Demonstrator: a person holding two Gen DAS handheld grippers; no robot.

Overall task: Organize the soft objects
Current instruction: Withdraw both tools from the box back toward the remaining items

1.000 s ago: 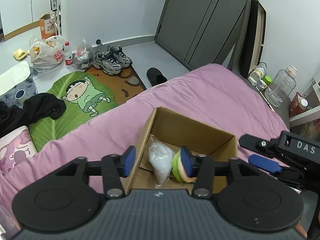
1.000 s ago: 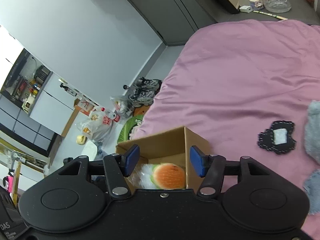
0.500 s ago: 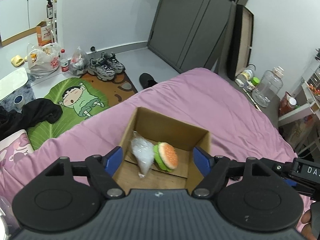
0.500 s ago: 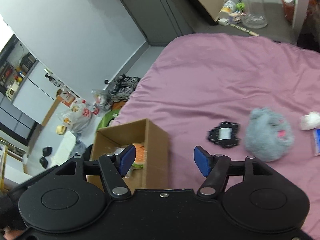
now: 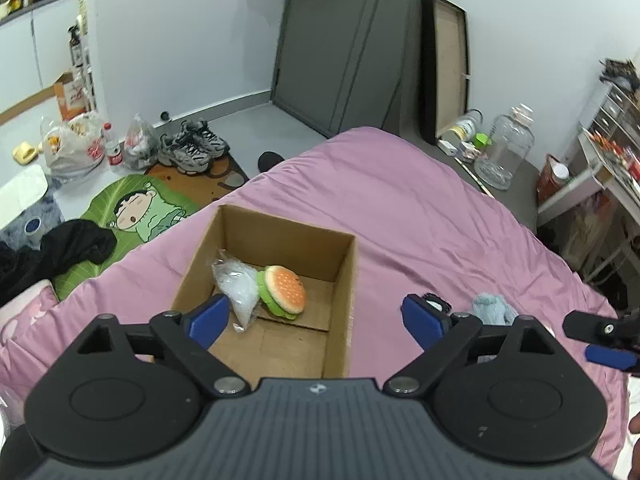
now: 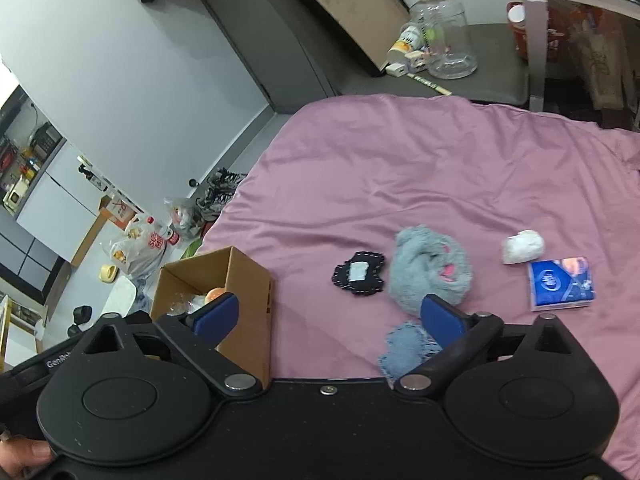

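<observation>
Burger toy (image 5: 283,289) sits in the box (image 5: 347,280) w/ a plastic bag (image 5: 238,289); both grippers' fingers just spread apart, nothing between.

You get even, soft indoor light in both views, bright enough to read colours on the pink bedsheet (image 5: 420,216). No hard glare shows on it; only a mild sheen follows its folds. Inside the cardboard box (image 5: 344,280) the walls throw a gentle shadow over the floor nearest them. Beyond the bedsheet, your fisheye lens bends the grey door (image 5: 344,40) and the walls into curves, and the corners darken. Far right of the bedsheet, the shelves (image 5: 616,92) look smeared and soft. The sheet itself stays sharp.
</observation>
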